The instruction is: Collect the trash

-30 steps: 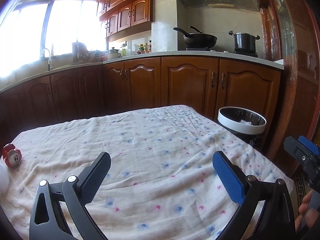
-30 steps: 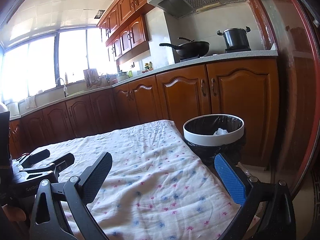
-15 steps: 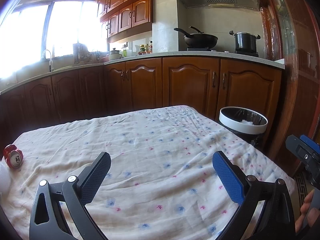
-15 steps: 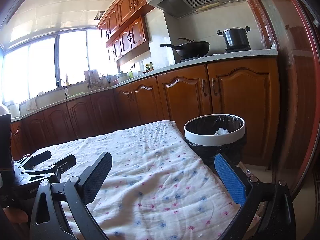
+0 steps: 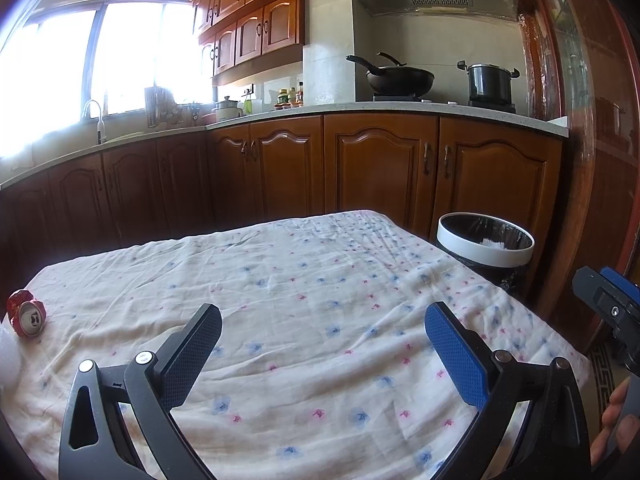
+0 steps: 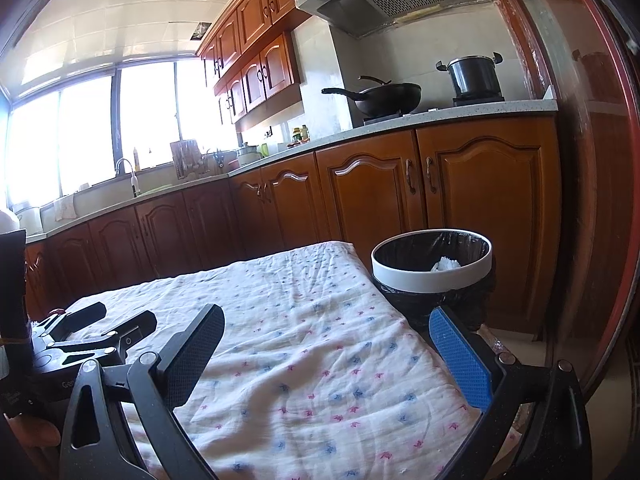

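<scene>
A crushed red can [image 5: 26, 318] lies on the floral tablecloth [image 5: 304, 304] at the table's far left edge, beside a blurry white object [image 5: 8, 354]. My left gripper [image 5: 322, 322] hovers open over the cloth, well right of the can, nothing between its fingers. A white-rimmed bin [image 5: 485, 240] with a black liner stands off the table's far right corner; white crumpled paper [image 6: 445, 264] lies inside it. My right gripper [image 6: 326, 326] is open and empty over the table's right side, bin [image 6: 431, 270] just beyond its blue finger. The left gripper [image 6: 96, 330] shows at the right wrist view's left.
Wooden kitchen cabinets [image 5: 380, 168] run behind the table, with a wok [image 5: 396, 78] and a pot [image 5: 490, 82] on the counter. A wooden door frame [image 5: 580, 140] stands right of the bin. A hand [image 5: 616, 420] holds the right gripper body [image 5: 608, 304].
Both views have shifted slightly; the can sits a little further into the left wrist view. Both grippers stay open and empty.
</scene>
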